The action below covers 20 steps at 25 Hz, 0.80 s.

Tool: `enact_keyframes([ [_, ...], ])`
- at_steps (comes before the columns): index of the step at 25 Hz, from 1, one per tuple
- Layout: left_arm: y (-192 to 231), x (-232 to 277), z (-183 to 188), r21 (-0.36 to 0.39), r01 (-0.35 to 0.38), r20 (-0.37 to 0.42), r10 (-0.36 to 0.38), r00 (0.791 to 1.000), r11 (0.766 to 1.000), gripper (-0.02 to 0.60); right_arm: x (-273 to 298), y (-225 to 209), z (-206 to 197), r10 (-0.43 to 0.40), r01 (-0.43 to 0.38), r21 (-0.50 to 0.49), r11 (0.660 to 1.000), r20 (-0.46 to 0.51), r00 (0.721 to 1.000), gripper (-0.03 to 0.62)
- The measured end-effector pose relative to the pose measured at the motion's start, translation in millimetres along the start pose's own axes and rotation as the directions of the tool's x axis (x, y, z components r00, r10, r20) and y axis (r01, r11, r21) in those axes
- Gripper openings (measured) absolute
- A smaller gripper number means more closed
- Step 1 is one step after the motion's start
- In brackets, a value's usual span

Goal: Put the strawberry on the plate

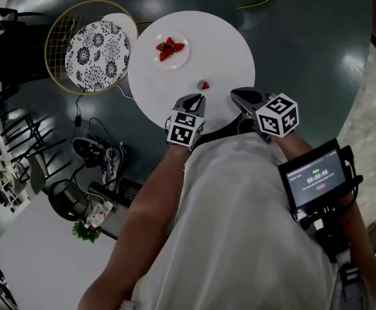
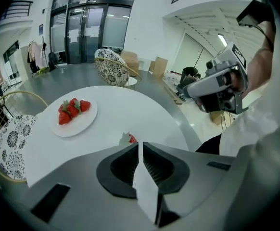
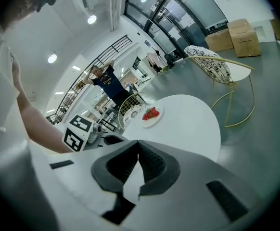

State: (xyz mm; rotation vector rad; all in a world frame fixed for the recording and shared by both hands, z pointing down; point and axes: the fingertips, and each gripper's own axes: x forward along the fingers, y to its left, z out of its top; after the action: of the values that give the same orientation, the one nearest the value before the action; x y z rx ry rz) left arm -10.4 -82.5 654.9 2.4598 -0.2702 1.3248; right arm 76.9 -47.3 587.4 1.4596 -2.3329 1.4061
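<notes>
A small white plate (image 1: 183, 58) is seen on the round white table (image 1: 230, 47), and a cluster of strawberries (image 1: 168, 46) is already gathered on it. One lone strawberry (image 1: 203, 84) lies off the plate, on the bare tabletop, on the person's side of the plate and clearly apart from its rim. The task is therefore judged to be partly done: the fruit on the plate is in place, while this single berry has not yet been picked up.

The left gripper (image 1: 197, 99) is held beyond the lone strawberry from the plate, near the berry but not touching it. Its jaws are seen closed together, with nothing between them. The right gripper (image 1: 237, 95) is held beside the left one, farther from the plate, and its jaws are likewise pressed together on nothing.

What is left, by this judgement, is for one pair of jaws to be opened, brought over the berry, closed on it gently, and carried across to the plate for release among the others.
</notes>
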Motion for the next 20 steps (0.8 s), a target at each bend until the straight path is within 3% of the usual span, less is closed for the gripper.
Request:
enact_keyframes([
  [4, 8, 4, -3, 0.045, -0.025, -0.032, 0.026, 0.999, 0.999, 0.009, 0, 1, -4, -0.008, 0.008, 0.018, 1.0, 0.002, 1.0, 0.008],
  [9, 12, 15, -4, 0.098, 0.0, -0.065, 0.007, 0.998, 0.995, 0.011, -2, -3, -9, -0.026, 0.025, 0.048, 0.999, 0.018, 0.999, 0.008],
  [11, 16, 19, -2, 0.129, 0.009, -0.077, 0.001, 0.997, 0.992, 0.051, -3, -5, -8, -0.04, 0.038, 0.065, 0.997, 0.028, 0.999, 0.008],
  [14, 21, 26, 1, 0.151, 0.017, -0.087, -0.003, 0.996, 0.988, 0.062, -6, -10, -9, -0.063, 0.059, 0.089, 0.994, 0.043, 0.997, 0.008],
  [20, 23, 41, -4, 0.232, 0.021, -0.177, 0.021, 0.984, 0.972, 0.121, -13, -19, -12, -0.1, 0.09, 0.129, 0.988, 0.075, 0.992, 0.008],
])
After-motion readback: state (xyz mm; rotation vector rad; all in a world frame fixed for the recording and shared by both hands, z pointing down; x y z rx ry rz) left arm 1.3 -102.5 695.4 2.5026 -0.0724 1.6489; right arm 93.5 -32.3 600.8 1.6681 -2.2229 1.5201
